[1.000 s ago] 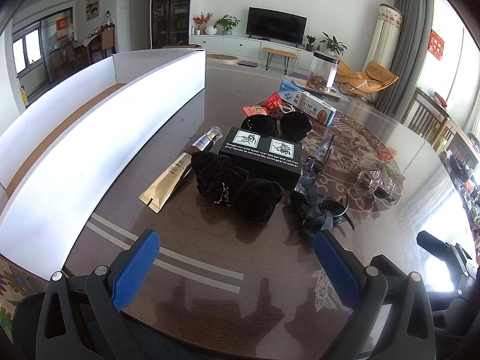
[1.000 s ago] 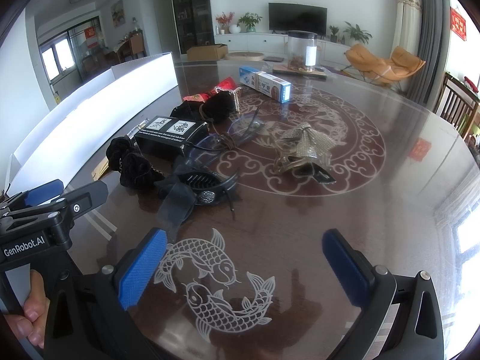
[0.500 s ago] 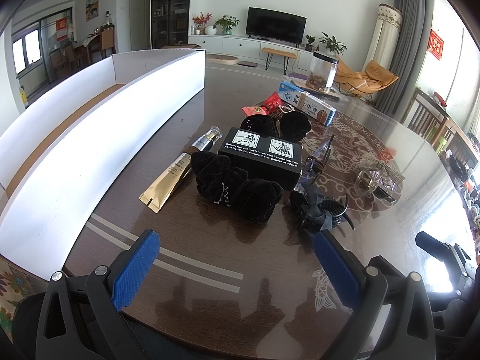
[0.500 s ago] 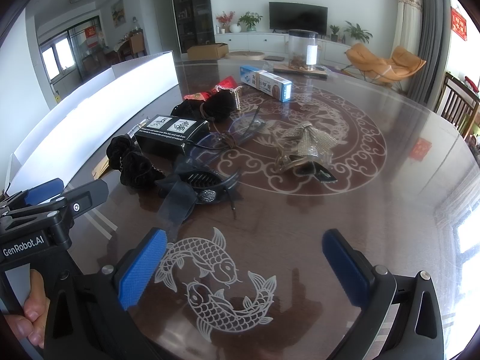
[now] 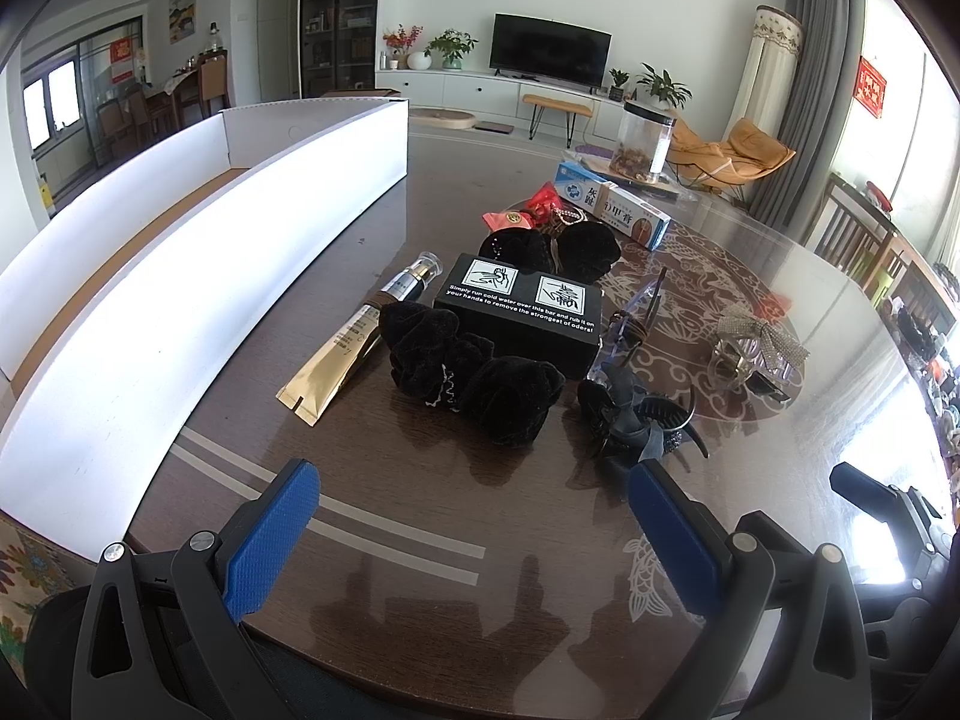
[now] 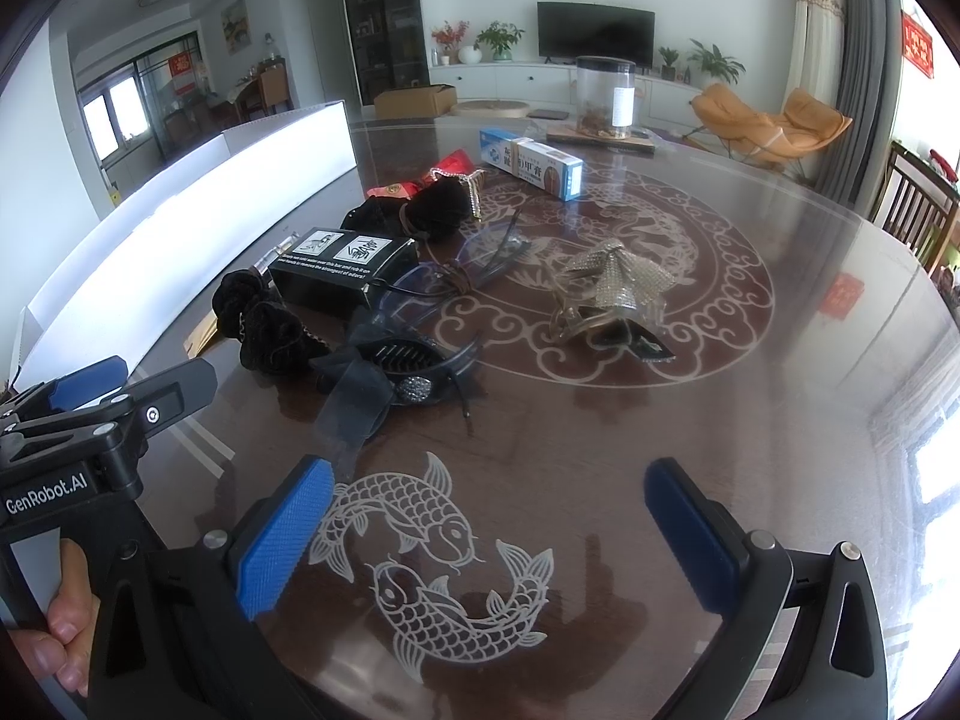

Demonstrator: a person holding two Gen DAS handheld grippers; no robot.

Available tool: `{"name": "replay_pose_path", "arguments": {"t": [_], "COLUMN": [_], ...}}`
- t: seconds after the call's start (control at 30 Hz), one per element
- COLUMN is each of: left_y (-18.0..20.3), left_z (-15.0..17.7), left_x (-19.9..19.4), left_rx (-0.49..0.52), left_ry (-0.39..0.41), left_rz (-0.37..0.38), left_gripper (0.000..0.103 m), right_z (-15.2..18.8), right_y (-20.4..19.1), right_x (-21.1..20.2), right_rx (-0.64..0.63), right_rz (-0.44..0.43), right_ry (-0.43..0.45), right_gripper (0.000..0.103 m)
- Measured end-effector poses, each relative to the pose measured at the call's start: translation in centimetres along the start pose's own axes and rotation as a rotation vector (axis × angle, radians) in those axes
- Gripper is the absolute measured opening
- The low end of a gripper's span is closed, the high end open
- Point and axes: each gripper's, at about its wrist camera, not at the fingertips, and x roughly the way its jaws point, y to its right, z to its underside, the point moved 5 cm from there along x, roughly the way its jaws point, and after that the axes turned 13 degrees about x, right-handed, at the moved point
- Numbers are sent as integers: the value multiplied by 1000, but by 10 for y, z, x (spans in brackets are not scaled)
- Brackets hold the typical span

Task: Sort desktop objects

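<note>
My left gripper (image 5: 474,480) is open and empty above the near table edge. Just ahead lie a black scrunchie (image 5: 474,372), a gold tube (image 5: 354,348), a black box (image 5: 522,312) and a black hair claw (image 5: 636,420). My right gripper (image 6: 489,474) is open and empty over the fish inlay. The hair claw (image 6: 396,366), the scrunchie (image 6: 264,324), the black box (image 6: 342,267), glasses (image 6: 474,264) and a silver bow clip (image 6: 612,294) lie ahead of it. A toothpaste box (image 6: 531,162) lies farther back.
A long white cardboard box (image 5: 180,276) runs along the left of the round dark table (image 5: 420,540). A clear jar (image 6: 603,99) stands at the far edge. The left gripper's body (image 6: 90,420) shows at left in the right wrist view. Chairs stand at right.
</note>
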Motion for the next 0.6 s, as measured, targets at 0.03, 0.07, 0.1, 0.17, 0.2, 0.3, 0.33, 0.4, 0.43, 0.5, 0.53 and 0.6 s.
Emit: {"name": "replay_pose_path", "arguments": {"t": [0.03,0.07,0.1,0.17,0.2,0.3,0.33,0.4,0.43,0.5,0.53,0.6], "left_y": [1,1,2,1,2,2,1,2,2,2,1,2], "left_z": [0,0,0,0,0,0,0,0,0,0,0,0], "left_x": [0,0,0,0,0,0,0,0,0,0,0,0], "left_rx": [0,0,0,0,0,0,0,0,0,0,0,0], "left_ry": [0,1,1,0,0,1,1,1,0,0,1,0], "left_rz": [0,0,0,0,0,0,0,0,0,0,0,0], "left_gripper": [103,103,103,103,103,103,103,103,103,103,103,103], "right_z": [0,0,0,0,0,0,0,0,0,0,0,0], "right_y": [0,1,1,1,1,1,1,1,1,1,1,1], "right_x": [0,0,1,1,0,0,0,0,0,0,0,0], "right_rx": [1,1,2,5,6,5,5,5,5,5,5,6], "right_rz": [-1,-1,-1,-3,-3,-2,-3,-3,-3,-3,-3,-3], "right_ry": [-2,-5,-7,-9,-10,-9,-9,-9,-9,-11,-11,-11], "right_gripper": [103,103,103,103,103,103,103,103,103,103,103,103]}}
